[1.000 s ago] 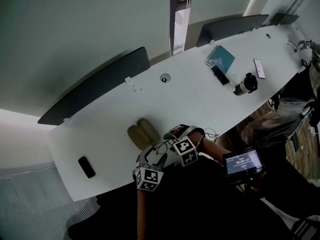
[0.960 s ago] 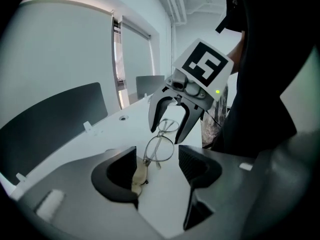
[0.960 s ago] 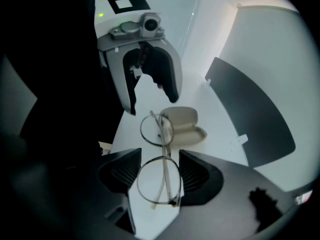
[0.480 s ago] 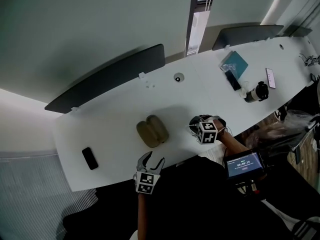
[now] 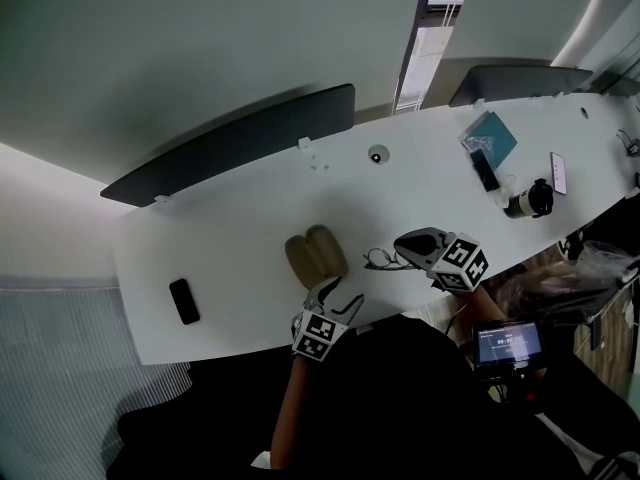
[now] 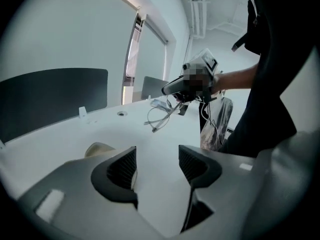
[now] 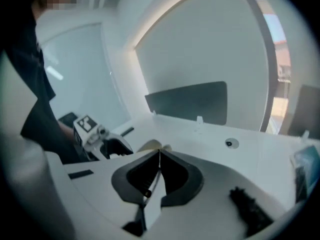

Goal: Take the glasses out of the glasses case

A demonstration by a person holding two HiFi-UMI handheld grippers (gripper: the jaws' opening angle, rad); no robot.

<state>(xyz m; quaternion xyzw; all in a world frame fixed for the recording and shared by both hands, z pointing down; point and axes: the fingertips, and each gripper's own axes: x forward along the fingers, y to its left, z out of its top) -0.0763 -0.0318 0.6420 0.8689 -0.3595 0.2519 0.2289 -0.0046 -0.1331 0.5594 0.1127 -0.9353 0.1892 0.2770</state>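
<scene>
The tan glasses case lies open on the white table. Just right of it, thin-framed glasses hang above the table from my right gripper, which is shut on them. In the left gripper view the glasses dangle from that gripper. In the right gripper view a thin temple is pinched between the shut jaws, with the case beyond. My left gripper hovers open and empty at the case's near side; the case shows partly behind its left jaw.
A black phone lies at the table's left end. At the far right are a teal book, a dark phone, a black-and-white bottle and a white phone. Dark partition screens line the far edge.
My right gripper has shut on the glasses and carried them from the case to the right and up. My left gripper pulled back from the table edge, then returned to the case's near side.
</scene>
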